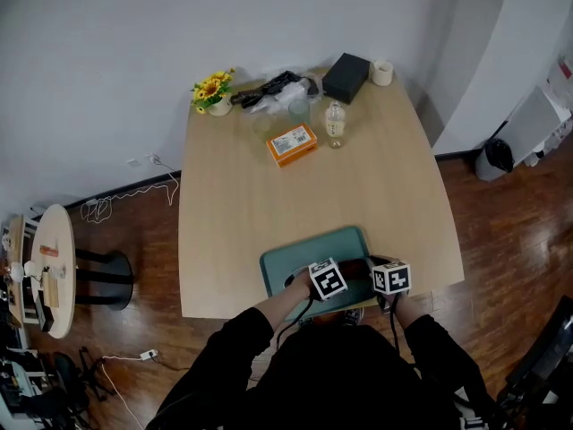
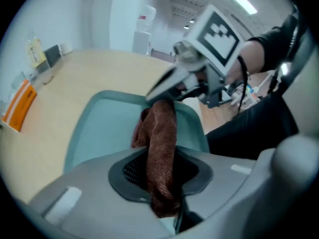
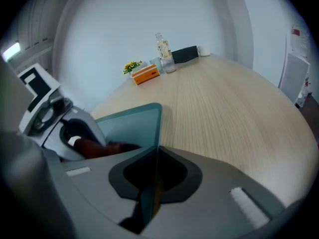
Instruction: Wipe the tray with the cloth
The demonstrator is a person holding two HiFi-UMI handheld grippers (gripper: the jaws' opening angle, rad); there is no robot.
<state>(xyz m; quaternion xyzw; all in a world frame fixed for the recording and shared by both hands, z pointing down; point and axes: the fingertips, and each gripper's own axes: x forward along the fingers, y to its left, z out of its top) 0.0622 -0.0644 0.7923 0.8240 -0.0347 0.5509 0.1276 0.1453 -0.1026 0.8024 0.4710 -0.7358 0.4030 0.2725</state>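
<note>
tray [image 1: 304, 249]: near edge hidden under left gripper [image 1: 328, 280] and right gripper [image 1: 390, 278].
cloth [image 2: 160, 143]: lower end hidden between the jaws.
orange box [image 1: 292, 143]: print too small to read.

Grey wall [image 1: 107, 43], dark wood floor [image 1: 501, 213] — 1 pale wooden table [image 1: 269, 204].

The person bends forward with both arms in black sleeves [image 1: 235, 339] reaching out and down, forearms close together. The grey plastic left gripper [image 2: 160, 183] tips steeply downward, its jaws pinched tight on a brown woven cloth [image 2: 160, 133] that trails out ahead of them. Just beside it, the grey plastic right gripper [image 3: 152, 185] slants down less steeply, with its jaws clamped on an edge of a teal plastic tray [image 3: 158, 116]. Their black-and-white marker cubes [image 1: 328, 279] sit almost side by side.
</note>
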